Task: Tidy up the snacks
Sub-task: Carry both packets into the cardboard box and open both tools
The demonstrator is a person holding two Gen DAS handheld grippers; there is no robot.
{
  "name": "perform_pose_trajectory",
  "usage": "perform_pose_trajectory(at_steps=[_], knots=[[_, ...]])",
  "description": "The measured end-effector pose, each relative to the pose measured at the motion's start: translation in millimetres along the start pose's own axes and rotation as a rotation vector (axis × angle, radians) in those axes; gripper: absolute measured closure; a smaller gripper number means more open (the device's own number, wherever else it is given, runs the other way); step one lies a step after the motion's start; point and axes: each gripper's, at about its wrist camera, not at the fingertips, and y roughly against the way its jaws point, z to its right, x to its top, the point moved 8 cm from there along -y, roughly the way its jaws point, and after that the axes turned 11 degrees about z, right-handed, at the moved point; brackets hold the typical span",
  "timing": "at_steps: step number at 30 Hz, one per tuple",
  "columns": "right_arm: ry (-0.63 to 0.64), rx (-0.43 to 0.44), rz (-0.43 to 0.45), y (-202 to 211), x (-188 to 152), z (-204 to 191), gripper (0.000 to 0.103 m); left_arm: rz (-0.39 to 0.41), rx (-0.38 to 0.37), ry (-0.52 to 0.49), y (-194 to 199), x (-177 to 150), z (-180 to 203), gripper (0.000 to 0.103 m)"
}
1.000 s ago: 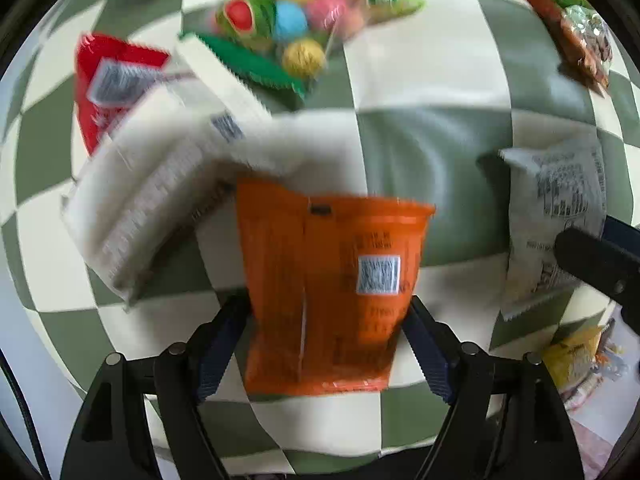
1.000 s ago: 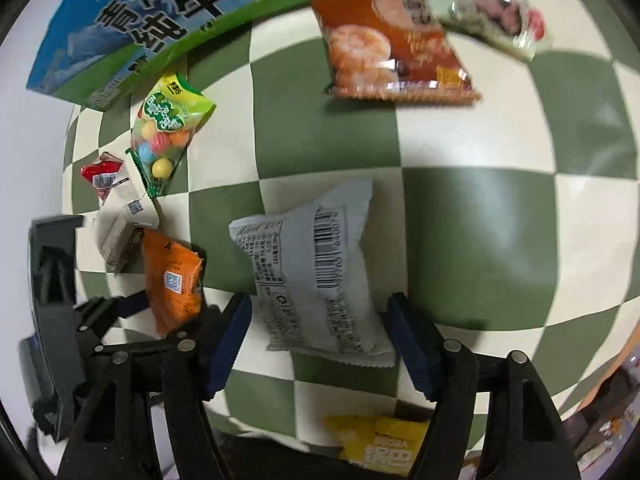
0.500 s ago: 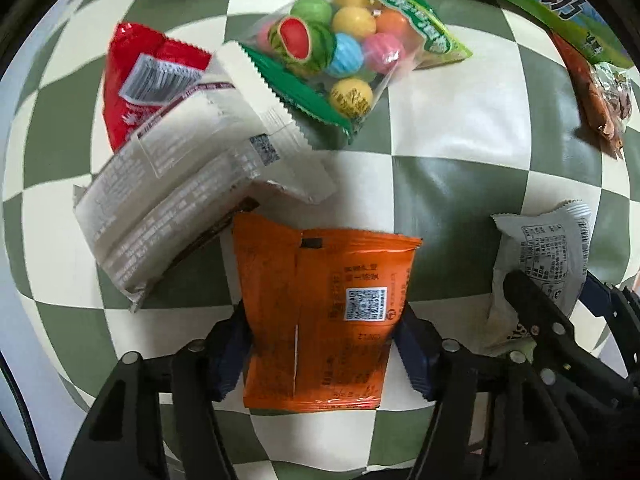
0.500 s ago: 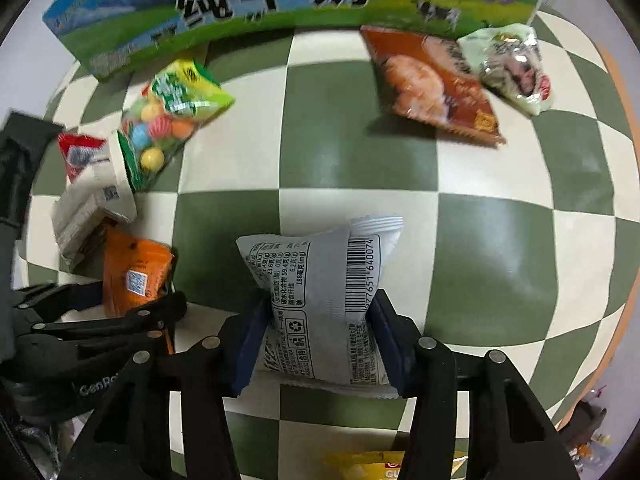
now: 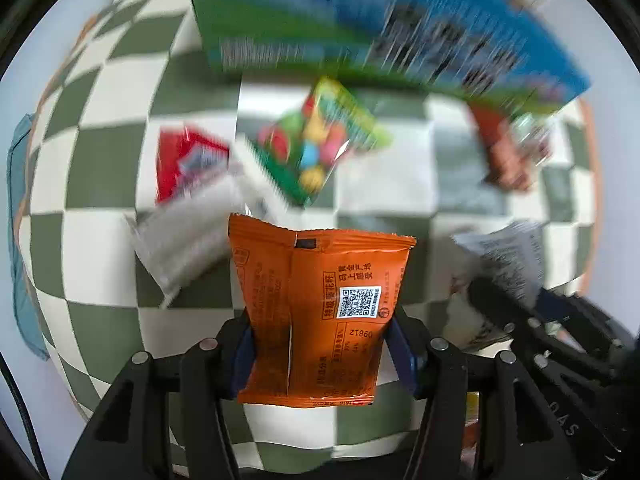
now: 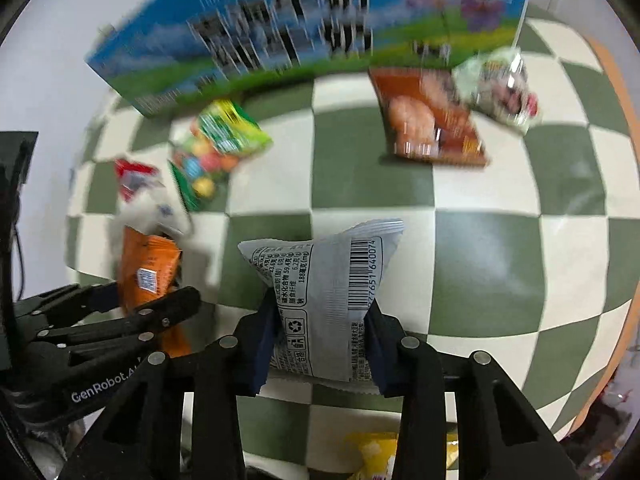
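Note:
An orange snack packet (image 5: pixel 320 300) hangs upright above the checkered cloth, clamped between the blue pads of my left gripper (image 5: pixel 322 344), whose jaws are still closing on its lower half. My right gripper (image 6: pixel 320 340) is shut on a grey packet (image 6: pixel 324 272) with a barcode, and its pads pinch the packet's middle in. Both packets are off the cloth. In the right wrist view the left gripper (image 6: pixel 120 320) and the orange packet (image 6: pixel 146 268) show at lower left. The left wrist view has the grey packet (image 5: pixel 512 256) at the right edge.
A large blue and green carton (image 6: pixel 300 40) stands at the back of the green and white cloth (image 6: pixel 488 276). Loose on the cloth lie a bag of coloured candy balls (image 5: pixel 320 148), a red packet (image 5: pixel 180 164), a white packet (image 5: pixel 192 240), a brown snack bag (image 6: pixel 432 120), a pale green packet (image 6: pixel 496 92) and a yellow packet (image 6: pixel 380 452).
Both grippers closed onto their packets and rose. The orange and grey packets left the cloth, and the carton came into the left wrist view.

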Motion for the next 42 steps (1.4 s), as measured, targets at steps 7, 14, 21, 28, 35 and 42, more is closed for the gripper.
perform_pose_trajectory(at_steps=[7,14,21,28,35,42], knots=[[-0.041,0.103,0.148,69.6,74.4,1.5,0.062,0.142,-0.138,0.017,70.4,94.5,7.8,0.048],[-0.077,0.170,0.259,104.5,174.0,0.1,0.062,0.180,-0.114,-0.044,101.8,198.6,-2.4,0.048],[-0.129,0.181,0.185,38.9,242.3,-14.1,0.062,0.064,-0.020,-0.010,39.0,265.5,-24.2,0.048],[-0.162,0.197,0.029,-33.9,254.3,-25.6,0.062,-0.063,0.032,0.027,-12.2,280.3,-47.5,0.047],[-0.157,0.212,-0.118,-81.6,244.9,-31.5,0.060,-0.150,0.044,0.040,-40.4,269.6,-56.2,0.041],[-0.091,0.122,-0.178,-94.6,239.0,-23.0,0.011,-0.151,0.037,0.048,-49.6,263.0,-55.3,0.011]])
